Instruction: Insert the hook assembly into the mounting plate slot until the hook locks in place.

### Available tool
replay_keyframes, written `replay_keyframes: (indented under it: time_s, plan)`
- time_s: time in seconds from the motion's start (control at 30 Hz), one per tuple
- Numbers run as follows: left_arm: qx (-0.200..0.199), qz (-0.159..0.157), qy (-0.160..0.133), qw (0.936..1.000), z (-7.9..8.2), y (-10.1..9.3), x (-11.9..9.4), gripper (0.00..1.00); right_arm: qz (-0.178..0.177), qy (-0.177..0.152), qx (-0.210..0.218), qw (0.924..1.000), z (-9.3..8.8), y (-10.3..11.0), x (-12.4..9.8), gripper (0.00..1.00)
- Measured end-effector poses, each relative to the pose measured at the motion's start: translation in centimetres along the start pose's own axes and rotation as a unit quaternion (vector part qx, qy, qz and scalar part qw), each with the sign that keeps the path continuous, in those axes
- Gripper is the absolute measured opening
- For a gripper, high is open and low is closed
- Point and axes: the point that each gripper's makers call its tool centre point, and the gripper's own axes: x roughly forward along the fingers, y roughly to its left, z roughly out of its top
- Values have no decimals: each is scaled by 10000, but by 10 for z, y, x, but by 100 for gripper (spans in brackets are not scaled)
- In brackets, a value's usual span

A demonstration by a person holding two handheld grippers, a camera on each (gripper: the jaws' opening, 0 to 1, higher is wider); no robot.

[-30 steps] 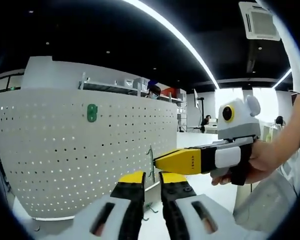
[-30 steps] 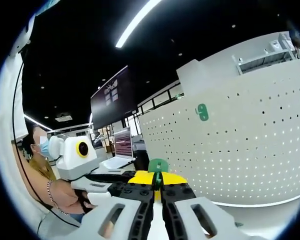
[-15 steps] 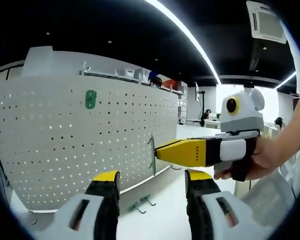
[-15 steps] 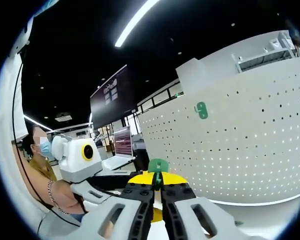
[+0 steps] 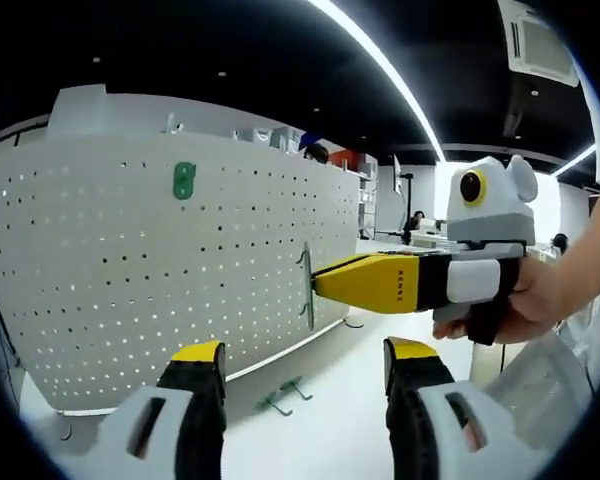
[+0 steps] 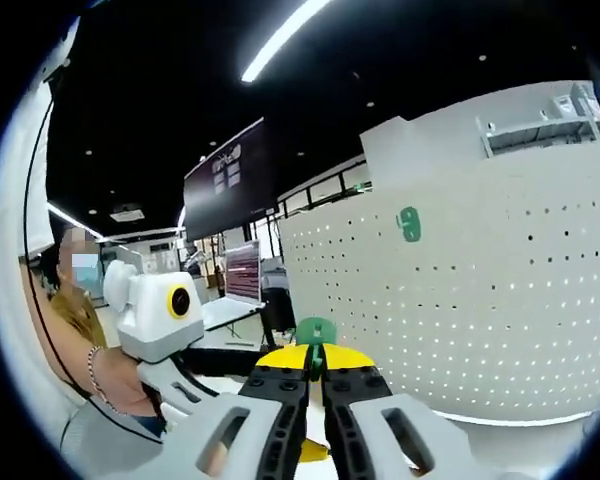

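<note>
While the right tool (image 5: pixel 315 287) is pinching the thin, stiff, light hook (image 5: pixel 306 285) mid-frame against the pegboard (image 5: pixel 130 260), the left tool (image 5: pixel 300 360) is gaping empty.

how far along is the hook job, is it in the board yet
Done: the right claw is shut on a green hook and holds it up by the white pegboard. In hand: the hook sits near the board face; whether it has entered a slot cannot be told. The left claw is open and holds nothing. Left: seating and locking the hook. One green piece already sits on the board, and spare hooks lie on the table.
</note>
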Motion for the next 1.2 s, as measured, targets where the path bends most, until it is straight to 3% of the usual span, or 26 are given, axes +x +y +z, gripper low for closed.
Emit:
replay_keyframes:
  time_s: [0.1, 0.33, 0.7, 1.2]
  plan:
    - [-3, 8, 4, 10000, -1, 1, -1, 65, -153, 166, -723, 9971, 0, 0, 0, 1]
    - [0, -11, 27, 10000, -3, 0, 0, 64, -178, 124, -449, 9988, 0, -3, -1, 1]
    - [-13, 59, 144, 9999, -18, 8, -7, 62, -672, 10, -132, 9977, 17, -41, 7, 1]
    - [-184, 122, 370, 9991, -44, 17, -19, 61, -1014, -36, -162, 9947, 40, -79, 24, 1]
